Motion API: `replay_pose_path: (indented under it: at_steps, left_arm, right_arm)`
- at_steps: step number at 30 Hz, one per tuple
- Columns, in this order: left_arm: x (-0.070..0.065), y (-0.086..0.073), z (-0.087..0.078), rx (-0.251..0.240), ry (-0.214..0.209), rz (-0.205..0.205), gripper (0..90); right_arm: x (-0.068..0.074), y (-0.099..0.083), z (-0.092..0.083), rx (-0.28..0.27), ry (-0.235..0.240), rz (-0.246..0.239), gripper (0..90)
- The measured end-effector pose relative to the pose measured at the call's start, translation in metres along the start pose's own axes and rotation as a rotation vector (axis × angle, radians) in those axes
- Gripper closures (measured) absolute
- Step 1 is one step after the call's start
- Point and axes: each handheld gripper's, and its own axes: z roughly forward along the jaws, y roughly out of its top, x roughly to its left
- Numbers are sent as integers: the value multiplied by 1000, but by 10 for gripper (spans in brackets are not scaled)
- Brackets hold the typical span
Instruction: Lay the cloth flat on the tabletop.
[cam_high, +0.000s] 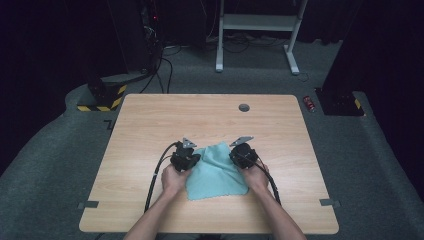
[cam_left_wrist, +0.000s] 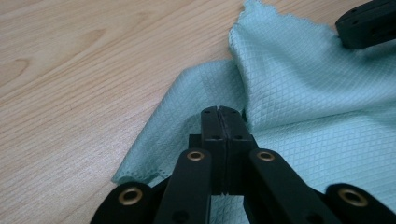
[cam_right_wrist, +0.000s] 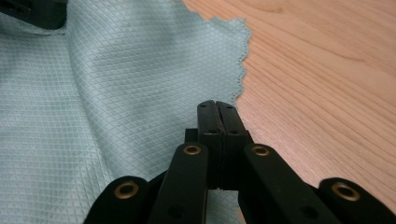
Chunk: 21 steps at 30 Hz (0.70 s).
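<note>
Item: teal cloth (cam_high: 217, 172), thin, limp, light; best taken at a scalloped edge. Left gripper (cam_left_wrist: 218, 112) and right gripper (cam_right_wrist: 215, 106) pressed together, pinching nothing visible.

A light wooden surface (cam_high: 150, 120) with rounded corners stands on grey carpet (cam_high: 50, 165). A round grey grommet (cam_high: 244, 107) sits near its far edge, right of centre. Beyond the far edge stands a white metal frame (cam_high: 257, 25), with black cables (cam_high: 165, 65) trailing to its left. A yellow-and-black striped base (cam_high: 102, 96) sits far left; a small red object (cam_high: 310, 103) lies far right. Grey tape strips (cam_high: 88, 204) mark the carpet by the near corners.
</note>
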Motion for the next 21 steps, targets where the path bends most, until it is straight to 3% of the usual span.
replay_pose_path:
  at_steps: [7,11,14,16,21]
  left_arm:
    - [8,11,-17,-39,-9,-26,900]
    - [15,13,-21,-64,-12,-58,900]
    - [19,10,-15,-35,-8,-66,890]
    - [17,9,-15,-27,-3,-53,804]
    - [13,6,-24,-40,-39,-51,607]
  right_arm:
    - [-11,-13,-21,-60,16,55,900]
    - [-11,-18,-23,-53,17,49,900]
    - [-12,-21,-19,-12,22,45,879]
    - [-13,-21,-17,-16,23,49,822]
    - [-16,-12,-16,-49,-6,86,701]
